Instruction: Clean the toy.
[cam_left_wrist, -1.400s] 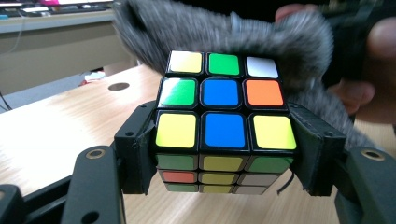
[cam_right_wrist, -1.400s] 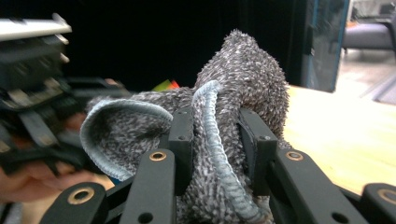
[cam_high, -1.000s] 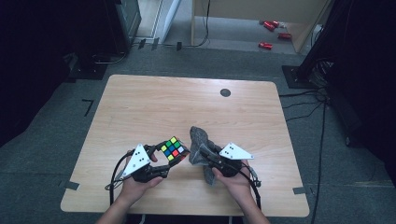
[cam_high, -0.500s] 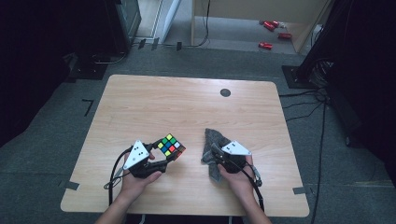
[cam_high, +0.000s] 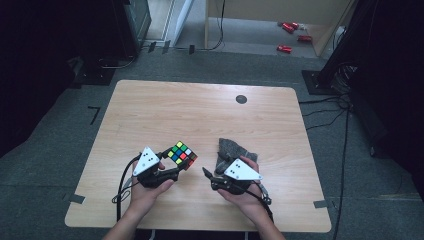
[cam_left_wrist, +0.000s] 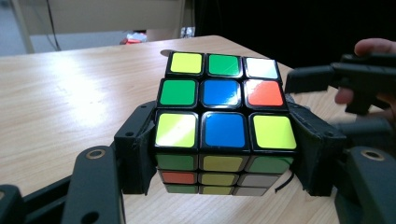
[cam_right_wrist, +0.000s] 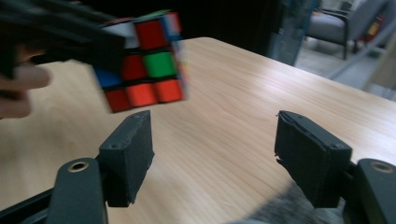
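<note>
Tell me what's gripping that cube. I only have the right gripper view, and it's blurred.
Observer: The left tool is shut on the Rubik's cube, with one jaw on each side.
Operator: What's the grey blur at my bottom edge?
Observer: It's a grey cloth, crumpled on the table by the right hand.
Operator: Am I touching the cube?
Observer: No. In the high view the right tool stands apart from it. Its jaws have just been opening, with nothing between them.

Dim dark-edged room, overhead glare on table, blurred cube.
</note>
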